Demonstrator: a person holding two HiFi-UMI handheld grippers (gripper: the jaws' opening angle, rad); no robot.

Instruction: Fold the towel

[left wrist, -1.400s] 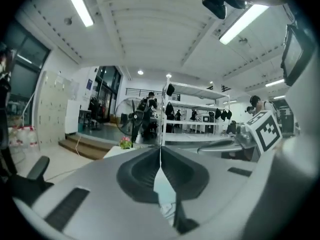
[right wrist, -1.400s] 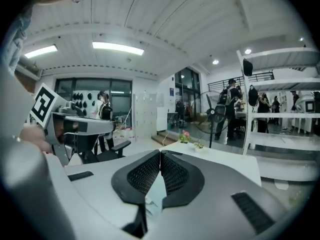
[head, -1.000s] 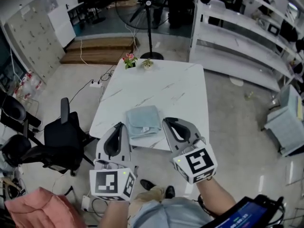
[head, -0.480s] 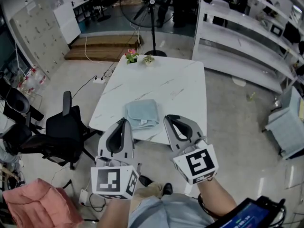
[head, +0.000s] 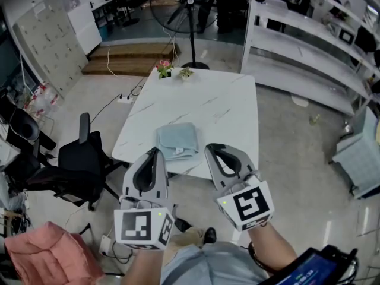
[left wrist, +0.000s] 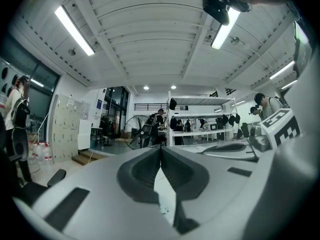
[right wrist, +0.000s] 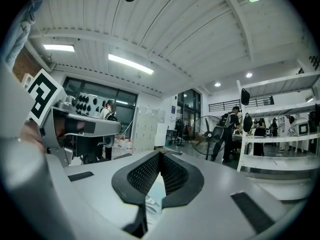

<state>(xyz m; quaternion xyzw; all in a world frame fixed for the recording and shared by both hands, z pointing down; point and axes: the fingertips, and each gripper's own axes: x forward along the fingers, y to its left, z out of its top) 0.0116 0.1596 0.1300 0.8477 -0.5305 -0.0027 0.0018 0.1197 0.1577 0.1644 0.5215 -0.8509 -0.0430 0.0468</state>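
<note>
- Towel (head: 177, 141) lay flat on the white marble-look table (head: 208, 108), at about 7 o'clock from the table's centre, close to the near edge.
- It was pale blue-grey and sat as a compact, near-square pad, with a layered edge showing on its near side.
- Left gripper (head: 155, 151) was at 7 o'clock from the towel, off the table's near edge and clear of the cloth.
- In the left gripper view, the left gripper (left wrist: 160, 148) had its claw fully closed, tips meeting, nothing clamped.
- Right gripper (head: 209, 147) was at 5 o'clock from the towel, also off the near edge with no contact.
- In the right gripper view, the right gripper (right wrist: 160, 154) had its textured pads pressed together and was empty.
- Both grippers pointed roughly level, side by side, with the towel ahead of the gap between them.
- Pink potted flowers (head: 164, 71) and a small green plant (head: 186, 73) stood just beside each other at the table's far edge, at 11 o'clock from its centre.
- Black office chair (head: 80, 165) stood on the floor at 9 o'clock from the towel.
- Standing fan (head: 190, 16) was beyond the table at 12 o'clock, and white shelving (head: 309, 46) at 2 o'clock.
</note>
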